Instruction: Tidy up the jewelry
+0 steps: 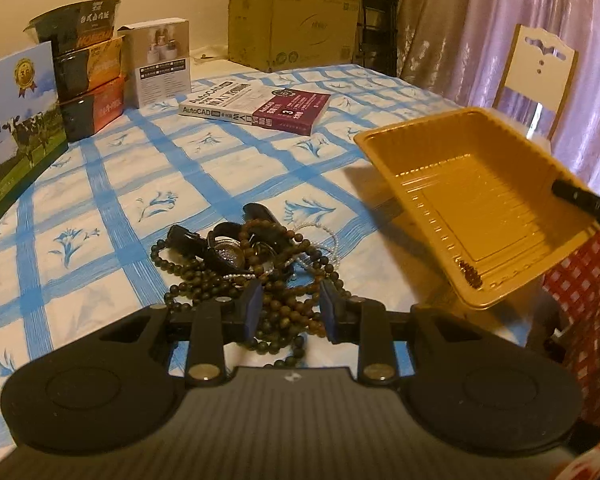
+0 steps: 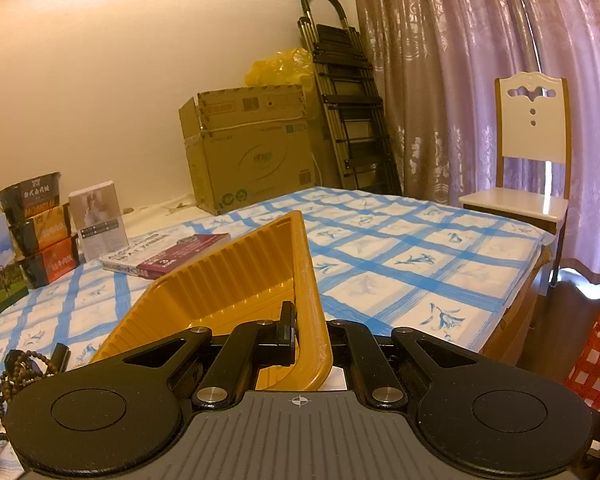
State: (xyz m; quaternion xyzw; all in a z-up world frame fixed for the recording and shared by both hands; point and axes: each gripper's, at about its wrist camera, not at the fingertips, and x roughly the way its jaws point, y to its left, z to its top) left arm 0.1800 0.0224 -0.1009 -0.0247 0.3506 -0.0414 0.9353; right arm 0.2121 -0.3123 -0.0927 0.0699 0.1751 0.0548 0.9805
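Stacked at the far left edge of the tabletop [image 1: 112, 184]: a milk carton [image 1: 16, 120] printed with cows, three instant-meal bowls [image 1: 86, 76] (the lettering "HONGLU" just legible on one), and a small grey product box [image 1: 158, 62], all pushed back, probably to free the middle for sorting. Lay flat further right, toward the far edge, a book [image 1: 256, 108] with "AutoCAD" on cover and spine. Heaped near the front edge, the jewelry pile [image 1: 252, 256]: dark bead strands tangled with a watch and a pale clear-bead strand. Hovered over that pile, the left gripper [image 1: 288, 308], jaws parted and framing brown beads, pads pressing on nothing. Lifted and tilted toward the pile, the yellow tray [image 1: 472, 200], one short beaded piece already in its low corner, seemingly angled so as to receive the next strand. Clamped shut on the tray's rim, the right gripper [image 2: 312, 332], holding the tray clear of the cloth.
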